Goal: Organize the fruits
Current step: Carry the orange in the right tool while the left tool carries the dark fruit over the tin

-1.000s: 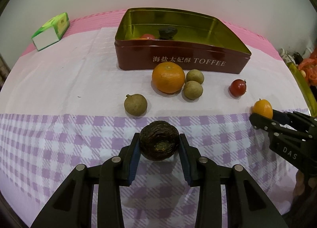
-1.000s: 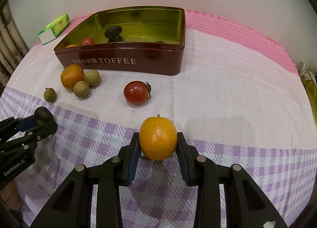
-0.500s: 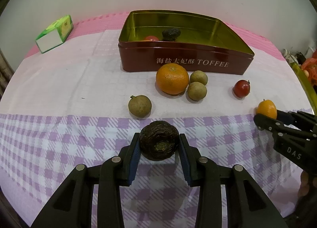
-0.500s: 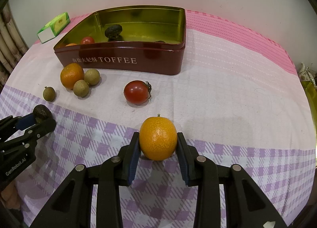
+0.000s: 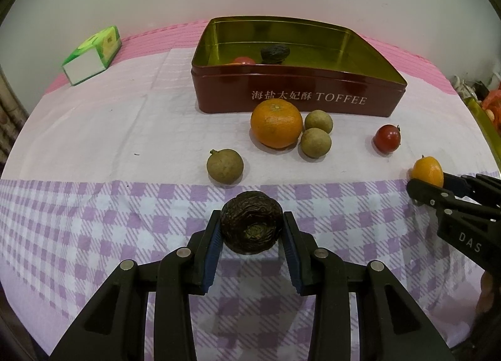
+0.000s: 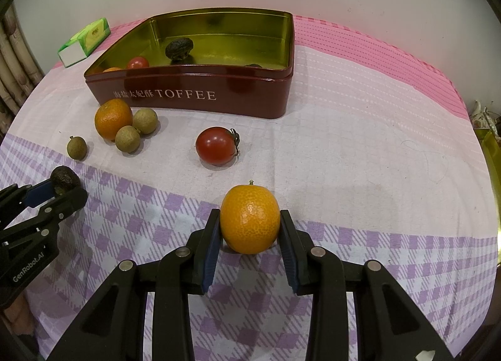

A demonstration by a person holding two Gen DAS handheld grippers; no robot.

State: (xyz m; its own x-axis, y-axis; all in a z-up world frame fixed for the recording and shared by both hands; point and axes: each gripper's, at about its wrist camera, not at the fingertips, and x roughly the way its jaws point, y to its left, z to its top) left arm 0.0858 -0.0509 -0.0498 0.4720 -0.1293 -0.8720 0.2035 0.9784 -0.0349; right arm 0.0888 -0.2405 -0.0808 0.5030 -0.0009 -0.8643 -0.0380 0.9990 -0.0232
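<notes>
At lower centre of each wrist view we see a grip: the left gripper (image 5: 251,229) pinches a wrinkled dark fruit (image 5: 251,225), broad axis crosswise; the right gripper (image 6: 249,226) pinches a kumquat (image 6: 249,219), stem up. Beyond them, at upper centre, stands the toffee tin (image 6: 194,94).

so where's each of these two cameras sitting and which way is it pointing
Left wrist: on the left gripper, aimed down across the checked cloth at the toffee tin; its jaws grip a dark wrinkled fruit, and the right gripper shows at the right edge.
Right wrist: on the right gripper, aimed likewise; its jaws grip a small orange fruit, the left gripper at left.
Shared: tin, red tomato, green box.
</notes>
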